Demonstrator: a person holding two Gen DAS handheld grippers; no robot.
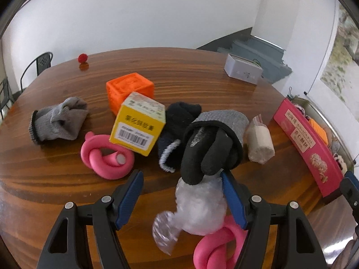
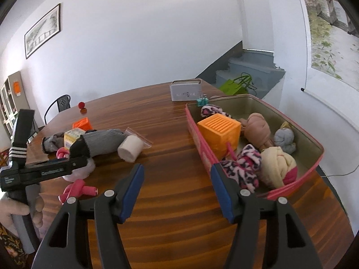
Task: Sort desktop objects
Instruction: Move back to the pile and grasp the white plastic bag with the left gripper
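Observation:
My left gripper [image 1: 181,177] is open above a clear plastic bag [image 1: 199,208] lying between its fingers, over a pink knotted tube [image 1: 215,246]. Just ahead lie a grey and black glove [image 1: 213,139], a dark sock [image 1: 177,123], a yellow box [image 1: 139,123], an orange cube [image 1: 130,89], another pink knotted tube [image 1: 105,154], a grey sock [image 1: 56,121] and a beige roll in a bag [image 1: 260,141]. My right gripper [image 2: 177,172] is open and empty beside the pink tin [image 2: 199,139], which holds an orange cube [image 2: 219,132] and several rolled socks.
A white box [image 1: 243,68] stands at the table's far right edge; it also shows in the right wrist view [image 2: 185,90]. A small red ball [image 1: 83,57] sits at the far left. A teal clip [image 2: 202,101] is on the tin's far corner. The left gripper body [image 2: 42,170] shows at left.

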